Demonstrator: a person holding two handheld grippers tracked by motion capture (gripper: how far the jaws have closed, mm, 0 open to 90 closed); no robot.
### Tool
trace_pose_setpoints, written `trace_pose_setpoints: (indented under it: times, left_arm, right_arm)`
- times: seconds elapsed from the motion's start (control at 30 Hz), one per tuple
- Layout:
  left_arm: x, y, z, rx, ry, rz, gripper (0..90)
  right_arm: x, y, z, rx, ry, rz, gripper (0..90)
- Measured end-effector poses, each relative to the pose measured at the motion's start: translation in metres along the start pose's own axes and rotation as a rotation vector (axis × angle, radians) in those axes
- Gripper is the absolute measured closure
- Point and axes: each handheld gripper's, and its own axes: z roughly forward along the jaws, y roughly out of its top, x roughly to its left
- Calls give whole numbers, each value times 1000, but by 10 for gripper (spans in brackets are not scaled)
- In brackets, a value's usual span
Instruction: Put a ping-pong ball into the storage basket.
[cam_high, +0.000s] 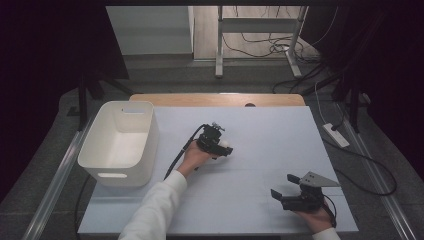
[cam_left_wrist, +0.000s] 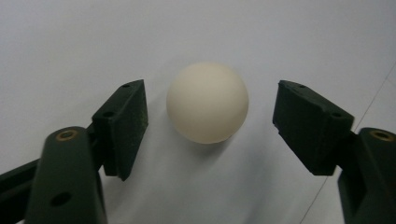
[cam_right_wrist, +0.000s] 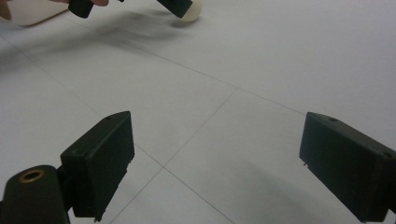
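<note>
On the table (cam_high: 260, 130) a ball (cam_high: 225, 143) sits near the middle, on the surface, between the spread jaws of the left gripper (cam_high: 220, 145) with a gap on each side. The bin (cam_high: 121, 145) stands at the table's left edge, well apart from the ball. The right gripper (cam_high: 284, 189) rests low near the front right corner, jaws apart, nearer the person than the ball and to its right.

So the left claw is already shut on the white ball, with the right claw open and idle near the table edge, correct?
Not quite. The left claw is open: in the left gripper view its jaws stand on either side of the white ball with a gap on each side, not touching it. The right claw is open and idle, as you said.
</note>
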Motion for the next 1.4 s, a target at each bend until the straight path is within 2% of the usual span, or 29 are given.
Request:
trace_pose_setpoints:
  times: [0.1,0.23,0.37,0.73,1.2,1.4]
  left_arm:
    - [0,0,1,5,3,-4,367]
    - [1,0,3,11,19,-4,454]
    - [1,0,3,11,13,-4,502]
    - [3,0,0,12,18,-5,512]
    - [0,0,-11,-15,24,17,512]
    - [1,-1,-16,-28,29,13,512]
  right_arm:
    - [0,0,0,0,0,1,101]
    - [0,0,0,0,-1,1,101]
    - [0,0,0,0,-1,0,101]
    - [0,0,0,-2,-1,3,101]
    - [0,0,-1,4,-3,0,101]
    - [0,0,-1,3,-2,-2,101]
